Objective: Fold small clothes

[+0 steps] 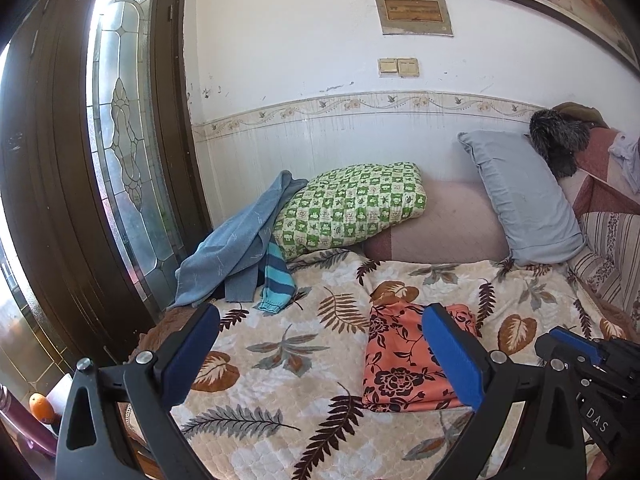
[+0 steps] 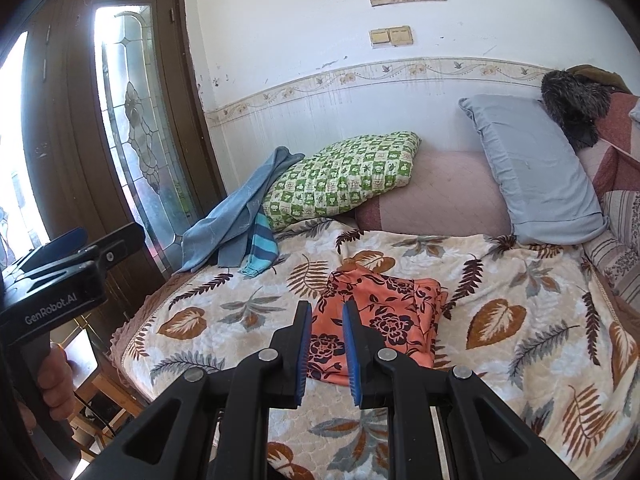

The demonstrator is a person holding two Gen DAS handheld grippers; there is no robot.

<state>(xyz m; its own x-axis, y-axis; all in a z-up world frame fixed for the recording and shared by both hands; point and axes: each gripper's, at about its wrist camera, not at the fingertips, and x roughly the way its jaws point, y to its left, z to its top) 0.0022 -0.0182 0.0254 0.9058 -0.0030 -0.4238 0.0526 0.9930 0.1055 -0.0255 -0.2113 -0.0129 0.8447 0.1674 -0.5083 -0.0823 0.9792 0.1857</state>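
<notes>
Tools hover empty over bed (image 2: 520, 280): left tool (image 1: 320, 344) wide, right tool (image 2: 327, 344) narrowly parted; folded floral cloth (image 2: 380, 320) seemingly done, so reach next for blue pile (image 1: 236, 248).

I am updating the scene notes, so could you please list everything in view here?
Folded cloth: one, orange with dark flowers, middle of the bed.
Blue clothes: one heap, with a striped piece, by the door.
Checked pillow: one, green and white, at the wall.
Grey pillow: one, leaning at the head end.
Bedspread: one, cream with leaves.
Door: one, brown, patterned glass.
Switches: two, beige, on the wall.
Left gripper: open, empty.
Right gripper: narrow gap, empty.
</notes>
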